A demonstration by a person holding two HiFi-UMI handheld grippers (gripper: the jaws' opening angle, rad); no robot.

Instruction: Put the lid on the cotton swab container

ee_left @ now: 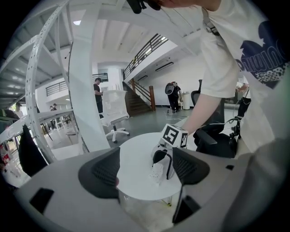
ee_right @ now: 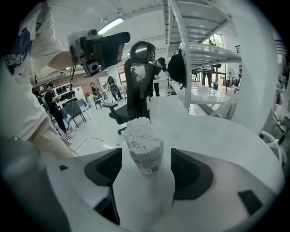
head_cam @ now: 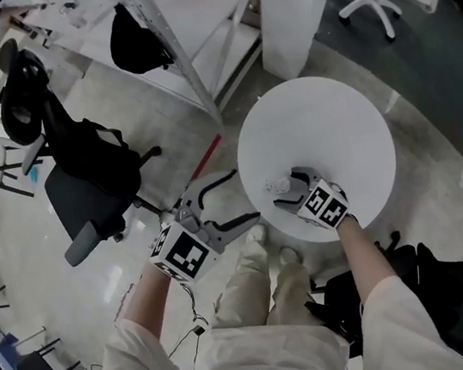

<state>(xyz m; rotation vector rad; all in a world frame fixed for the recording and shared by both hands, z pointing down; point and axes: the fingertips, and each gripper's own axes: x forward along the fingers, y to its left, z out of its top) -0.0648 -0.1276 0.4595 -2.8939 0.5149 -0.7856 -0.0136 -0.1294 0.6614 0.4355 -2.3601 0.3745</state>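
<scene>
A clear cotton swab container point(ee_right: 144, 152), packed with white swabs and uncovered, stands upright near the front edge of the round white table point(head_cam: 334, 120). My right gripper point(ee_right: 146, 174) is open, with a jaw on each side of the container and a gap on both sides. In the head view the container point(head_cam: 278, 186) sits just left of the right gripper point(head_cam: 289, 190). My left gripper point(head_cam: 246, 193) hangs open beyond the table's left edge, over the floor, with nothing between its jaws. From the left gripper point(ee_left: 147, 174) I see the container point(ee_left: 157, 172) and table. No lid shows.
A black office chair point(head_cam: 81, 173) stands on the floor to the left. A white shelving frame point(head_cam: 184, 48) and a white column point(head_cam: 290, 5) are behind the table. Another black chair point(head_cam: 444, 290) is at the lower right. The person's legs point(head_cam: 264, 279) are beside the table's near edge.
</scene>
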